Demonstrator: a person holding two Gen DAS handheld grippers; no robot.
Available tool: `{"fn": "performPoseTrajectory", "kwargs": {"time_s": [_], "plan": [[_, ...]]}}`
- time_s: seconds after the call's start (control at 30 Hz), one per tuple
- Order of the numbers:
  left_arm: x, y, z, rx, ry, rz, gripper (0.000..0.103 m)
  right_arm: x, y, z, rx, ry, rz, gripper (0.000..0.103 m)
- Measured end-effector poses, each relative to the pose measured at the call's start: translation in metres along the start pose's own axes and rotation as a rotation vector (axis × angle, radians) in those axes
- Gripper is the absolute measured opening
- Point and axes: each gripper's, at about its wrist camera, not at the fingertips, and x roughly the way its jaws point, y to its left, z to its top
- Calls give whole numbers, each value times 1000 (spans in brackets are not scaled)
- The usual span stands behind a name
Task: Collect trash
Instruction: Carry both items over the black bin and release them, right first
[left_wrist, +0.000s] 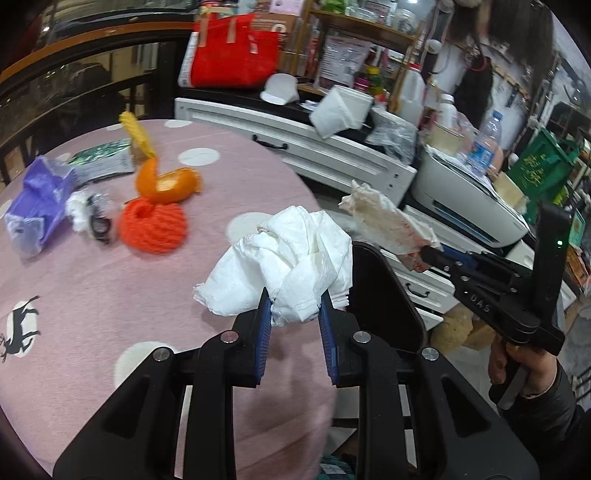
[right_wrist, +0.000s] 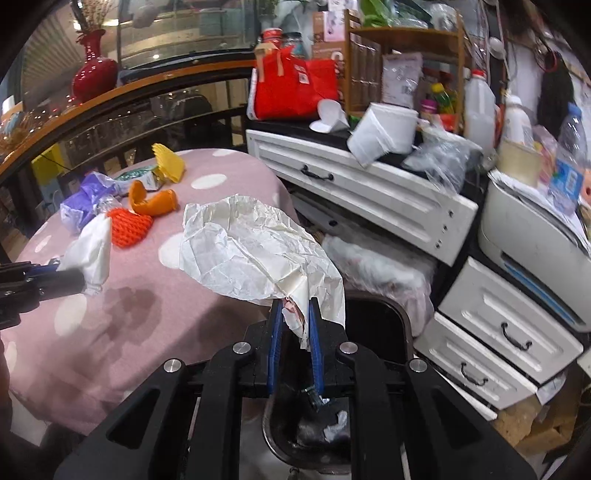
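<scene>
Over the dark bin (right_wrist: 373, 314) by the table's (left_wrist: 110, 295) near right edge, the left gripper (left_wrist: 295, 310) clamps a white tissue (left_wrist: 291, 254) and the right gripper (right_wrist: 295, 314) a stained paper (right_wrist: 251, 247), neither dropped yet, while orange peel (left_wrist: 166, 182), red netting (left_wrist: 153, 229) and purple wrapper (left_wrist: 37, 199) wait farther left.

Bin (right_wrist: 373, 317) right of table (right_wrist: 110, 314).
</scene>
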Motion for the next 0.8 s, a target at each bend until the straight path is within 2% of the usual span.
{"fn": "performPoseTrajectory", "kwargs": {"time_s": [0.33, 0.8], "plan": [[33, -51, -6, 83, 66, -61, 25, 13, -43, -30, 120, 99, -50, 14], [81, -91, -23, 144, 171, -86, 25, 84, -76, -80, 266, 313, -54, 17]]}}
